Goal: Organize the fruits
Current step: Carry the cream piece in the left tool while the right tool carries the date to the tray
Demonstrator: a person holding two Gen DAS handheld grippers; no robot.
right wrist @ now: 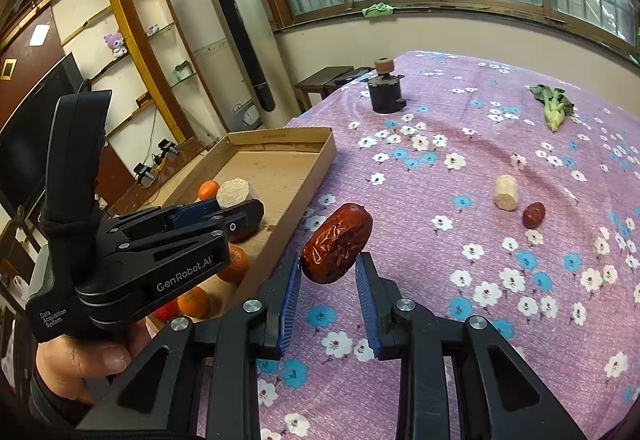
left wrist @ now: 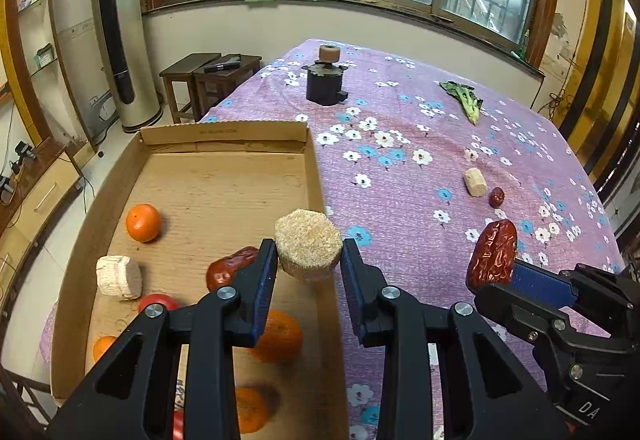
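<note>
We are carrying both loads to the box [left wrist: 120, 175]: the left hand-held gripper [left wrist: 309, 255] pinching a cane piece [left wrist: 308, 244] over its 3 o'clock wall, the right hand-held gripper [right wrist: 329, 264] pinching a date [right wrist: 336, 242] above the counter [right wrist: 500, 280]. Next: releasing over bare cardboard.

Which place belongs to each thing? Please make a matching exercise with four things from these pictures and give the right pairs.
Things:
1. big red date
2. pale sugarcane chunk
3. green leafy vegetable
4. orange

Places:
A. lying inside the cardboard tray
B. held by the left gripper
C. held by the right gripper
D. lying on the purple tablecloth, far side

Pairs: 1-C, 2-B, 3-D, 4-A
</note>
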